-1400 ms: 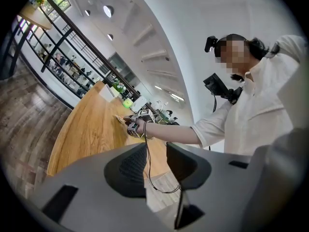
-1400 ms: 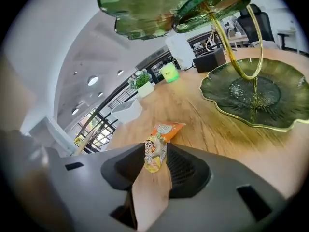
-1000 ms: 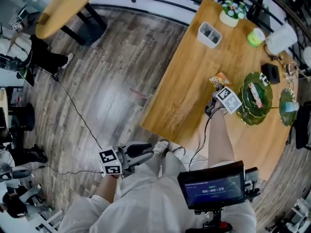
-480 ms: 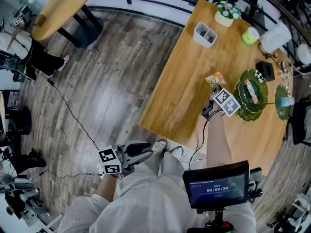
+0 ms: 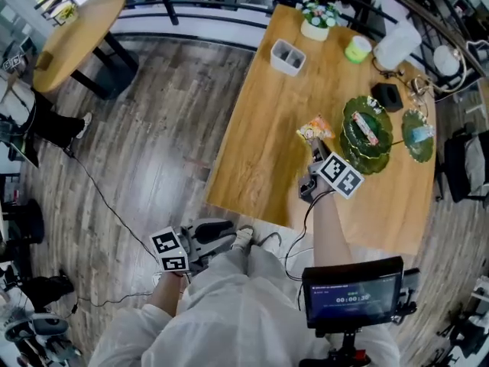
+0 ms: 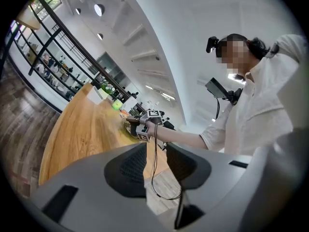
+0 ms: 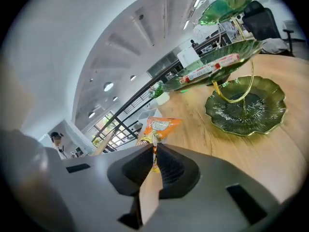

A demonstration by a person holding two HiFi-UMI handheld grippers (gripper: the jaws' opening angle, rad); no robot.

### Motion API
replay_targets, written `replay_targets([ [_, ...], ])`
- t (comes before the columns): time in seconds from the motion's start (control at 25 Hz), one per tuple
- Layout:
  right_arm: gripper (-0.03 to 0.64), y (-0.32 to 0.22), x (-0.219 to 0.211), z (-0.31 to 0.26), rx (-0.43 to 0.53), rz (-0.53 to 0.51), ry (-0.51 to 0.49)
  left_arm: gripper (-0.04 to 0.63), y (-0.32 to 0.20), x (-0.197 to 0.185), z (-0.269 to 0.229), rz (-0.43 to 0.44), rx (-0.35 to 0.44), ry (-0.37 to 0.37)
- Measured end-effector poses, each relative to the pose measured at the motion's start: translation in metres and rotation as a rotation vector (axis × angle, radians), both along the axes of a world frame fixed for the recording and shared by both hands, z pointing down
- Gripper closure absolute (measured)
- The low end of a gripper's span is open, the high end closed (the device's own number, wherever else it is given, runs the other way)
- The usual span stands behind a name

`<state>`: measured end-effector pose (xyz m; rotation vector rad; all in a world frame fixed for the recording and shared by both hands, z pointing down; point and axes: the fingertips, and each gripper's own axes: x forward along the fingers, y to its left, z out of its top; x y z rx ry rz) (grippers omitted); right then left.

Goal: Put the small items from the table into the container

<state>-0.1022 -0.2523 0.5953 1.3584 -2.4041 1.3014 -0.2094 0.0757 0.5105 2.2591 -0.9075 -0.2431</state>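
Note:
An orange snack packet (image 5: 315, 130) (image 7: 157, 128) hangs just above the wooden table (image 5: 260, 144), and my right gripper (image 5: 315, 150) (image 7: 155, 151) is shut on its lower edge. Just right of it stands a green tiered leaf-shaped stand (image 5: 365, 136) (image 7: 246, 110), with a red and white wrapped bar (image 5: 365, 128) (image 7: 207, 70) on an upper tier. My left gripper (image 5: 221, 235) (image 6: 155, 163) is open and empty. It is held low by my waist over the floor, far from the table's items.
At the table's far end are a white divided box (image 5: 287, 56), a flower pot (image 5: 317, 21), a green cup (image 5: 356, 48), a white jug (image 5: 397, 44) and a black box (image 5: 388, 95). A round table (image 5: 72, 40) stands far left. Cables trail across the floor.
My right gripper has closed on the snack packet and lifted it off the table toward the green stand. The left gripper has hardly moved.

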Motion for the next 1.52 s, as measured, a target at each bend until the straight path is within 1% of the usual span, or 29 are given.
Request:
replay_targets([
  [0.12,0.586,0.026,0.01,-0.025,0.019,-0.035,-0.055,0.48,-0.009,0.011,-0.005,0.034,0.02,-0.002],
  [0.2,0.586,0.044,0.024,-0.041,0.029,-0.044,-0.087,0.48,-0.015,0.022,-0.008,0.073,0.032,-0.002],
  [0.36,0.586,0.079,0.06,-0.07,0.058,-0.046,-0.122,0.48,-0.026,0.049,-0.016,0.163,0.054,0.002],
  [0.48,0.586,0.1,0.097,-0.085,0.068,-0.016,-0.147,0.479,-0.034,0.075,-0.022,0.23,0.063,0.005],
  [0.6,0.586,0.118,0.14,-0.088,0.078,0.02,-0.124,0.474,-0.043,0.103,-0.026,0.309,0.071,0.012],
  [0.76,0.586,0.139,0.192,-0.087,0.09,0.077,-0.089,0.474,-0.056,0.135,-0.03,0.386,0.088,0.026],
  [1.0,0.586,0.162,0.252,-0.081,0.092,0.142,-0.012,0.474,-0.055,0.18,-0.026,0.514,0.096,0.023],
  [1.16,0.586,0.164,0.277,-0.075,0.083,0.16,0.012,0.474,-0.051,0.2,-0.023,0.569,0.078,0.008],
  [1.28,0.588,0.156,0.287,-0.064,0.069,0.162,0.021,0.474,-0.047,0.209,-0.018,0.601,0.061,-0.01],
  [1.36,0.588,0.147,0.29,-0.056,0.059,0.156,0.023,0.474,-0.045,0.21,-0.014,0.606,0.05,-0.026],
  [1.52,0.588,0.119,0.289,-0.04,0.044,0.133,0.034,0.474,-0.047,0.206,-0.007,0.589,0.027,-0.043],
])
